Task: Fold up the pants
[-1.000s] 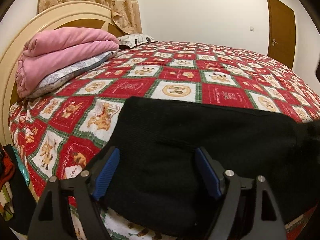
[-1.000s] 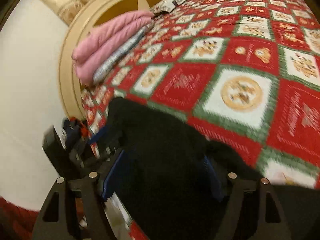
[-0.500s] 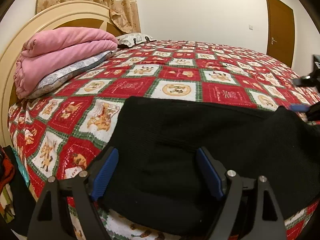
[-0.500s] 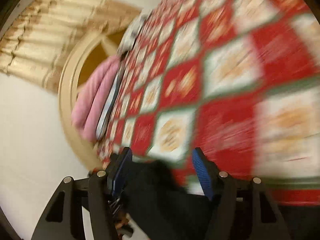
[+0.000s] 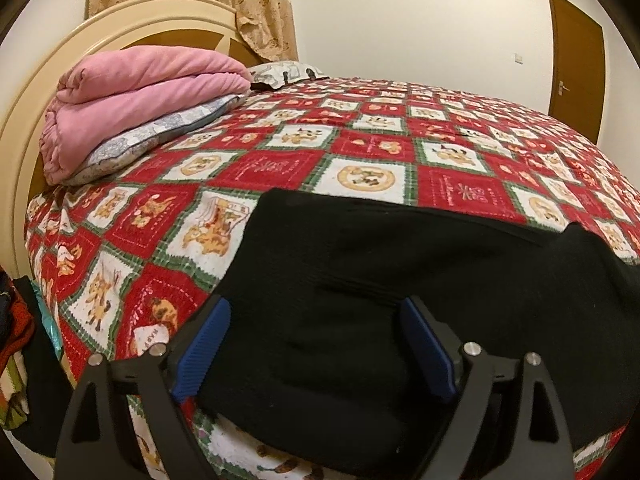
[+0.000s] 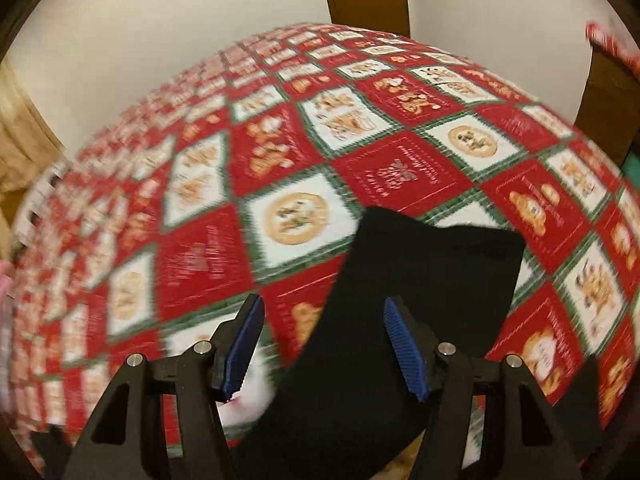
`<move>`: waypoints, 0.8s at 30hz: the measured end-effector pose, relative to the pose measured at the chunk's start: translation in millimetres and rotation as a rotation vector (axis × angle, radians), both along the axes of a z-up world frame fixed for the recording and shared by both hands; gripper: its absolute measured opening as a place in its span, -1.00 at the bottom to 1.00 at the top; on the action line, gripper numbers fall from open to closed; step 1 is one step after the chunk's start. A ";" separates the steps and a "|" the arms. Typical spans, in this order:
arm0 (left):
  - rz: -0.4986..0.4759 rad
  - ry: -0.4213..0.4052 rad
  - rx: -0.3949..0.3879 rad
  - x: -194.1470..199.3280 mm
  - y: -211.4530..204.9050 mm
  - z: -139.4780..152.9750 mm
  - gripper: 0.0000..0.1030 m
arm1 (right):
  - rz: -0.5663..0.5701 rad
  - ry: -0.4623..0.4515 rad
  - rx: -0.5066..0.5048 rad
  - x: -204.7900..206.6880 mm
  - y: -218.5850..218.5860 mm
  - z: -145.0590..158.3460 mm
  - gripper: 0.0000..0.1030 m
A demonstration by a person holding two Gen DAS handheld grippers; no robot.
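the right gripper (image 6: 322, 344) has swung from the waist end to the leg end of the pants (image 6: 420, 280), jaws apart and empty; the left gripper (image 5: 312, 348) is opening over the fabric, so another fold looks next.

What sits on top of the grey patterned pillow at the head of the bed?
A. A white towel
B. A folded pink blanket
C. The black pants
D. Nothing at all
B. In the left wrist view a folded pink blanket lies stacked on the pillow by the headboard, while the black pants lie apart, near the bed's front edge.
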State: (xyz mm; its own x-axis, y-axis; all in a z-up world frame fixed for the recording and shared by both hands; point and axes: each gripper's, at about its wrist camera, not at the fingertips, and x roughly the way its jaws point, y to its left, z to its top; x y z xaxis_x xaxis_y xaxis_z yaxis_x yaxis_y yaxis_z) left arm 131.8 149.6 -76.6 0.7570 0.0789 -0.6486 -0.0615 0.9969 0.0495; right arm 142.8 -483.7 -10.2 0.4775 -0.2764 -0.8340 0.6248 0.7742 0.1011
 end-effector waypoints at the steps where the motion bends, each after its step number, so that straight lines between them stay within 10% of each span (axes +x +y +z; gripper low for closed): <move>1: 0.002 0.004 0.000 0.3 0.0 0.2 0.76 | -0.004 0.037 -0.019 3.4 -4.6 -5.0 0.23; 9: 0.007 0.010 0.002 0.7 -0.1 0.3 0.77 | -0.042 0.154 -0.042 16.5 -16.3 -27.9 0.20; 12: 0.006 0.010 0.001 0.8 0.2 0.3 0.77 | -0.057 0.152 -0.019 10.6 -26.9 -22.1 -0.47; 15: 0.006 0.009 0.002 0.8 0.1 0.3 0.77 | -0.045 0.035 0.107 -13.9 -36.7 -8.0 -0.85; 24: 0.007 0.011 0.002 1.1 0.6 0.1 0.78 | -0.083 -0.351 0.246 -150.9 -36.1 54.8 -0.85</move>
State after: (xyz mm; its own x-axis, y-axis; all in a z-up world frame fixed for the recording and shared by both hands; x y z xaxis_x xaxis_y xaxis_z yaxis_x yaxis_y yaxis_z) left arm 132.9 150.2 -76.4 0.7496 0.0849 -0.6564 -0.0674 0.9964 0.0518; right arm -8.1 -519.7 44.6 0.7281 -0.1392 -0.6712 0.5787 0.6496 0.4931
